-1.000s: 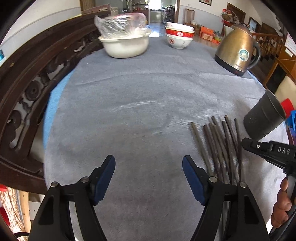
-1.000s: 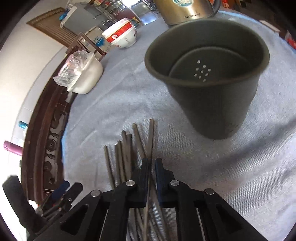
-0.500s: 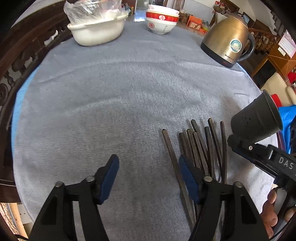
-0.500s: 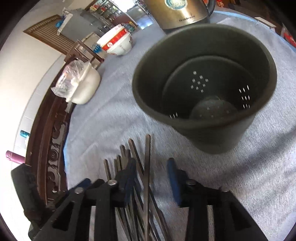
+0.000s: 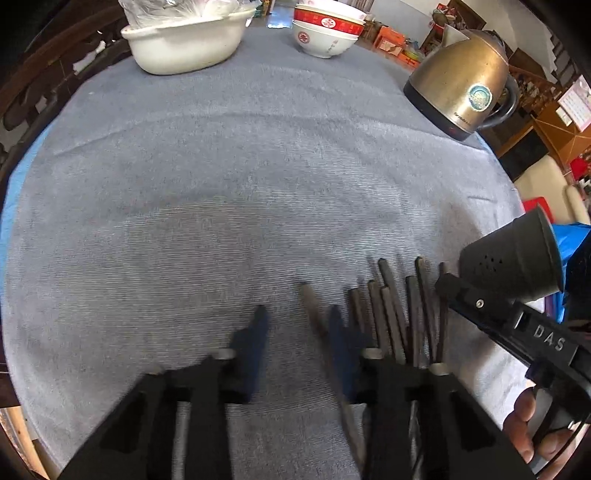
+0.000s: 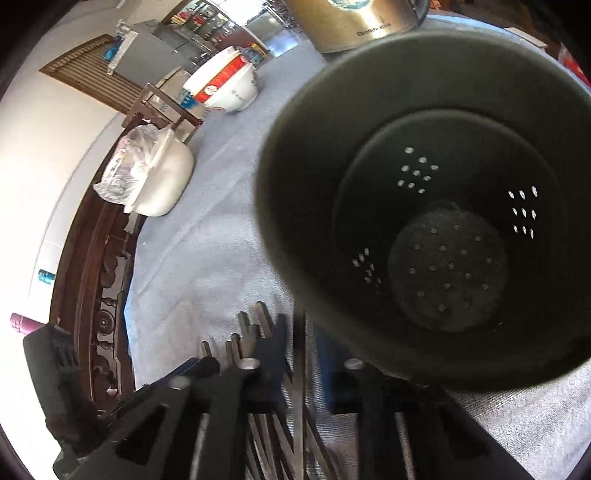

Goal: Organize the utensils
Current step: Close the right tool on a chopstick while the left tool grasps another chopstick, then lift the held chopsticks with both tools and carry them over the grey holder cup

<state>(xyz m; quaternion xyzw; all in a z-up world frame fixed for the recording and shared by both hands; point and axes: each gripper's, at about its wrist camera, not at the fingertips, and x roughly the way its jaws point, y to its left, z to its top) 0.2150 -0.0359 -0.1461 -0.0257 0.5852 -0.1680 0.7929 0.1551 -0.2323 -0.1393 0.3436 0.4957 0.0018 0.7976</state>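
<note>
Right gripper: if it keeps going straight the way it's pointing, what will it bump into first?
Most likely the dark holder. The right gripper, open, points at its lower rim, which tips toward the camera just past the fingertips. A chopstick lies between the fingers. Depth is hard to judge here.

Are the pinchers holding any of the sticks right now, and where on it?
Nothing is held. The left gripper and right gripper are both open, each straddling one chopstick.

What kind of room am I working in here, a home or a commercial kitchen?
Most likely a home dining area. A round table under a grey cloth holds a brass-coloured electric kettle, stacked red-and-white bowls and a white basin, with a carved wooden chair back beside it.
</note>
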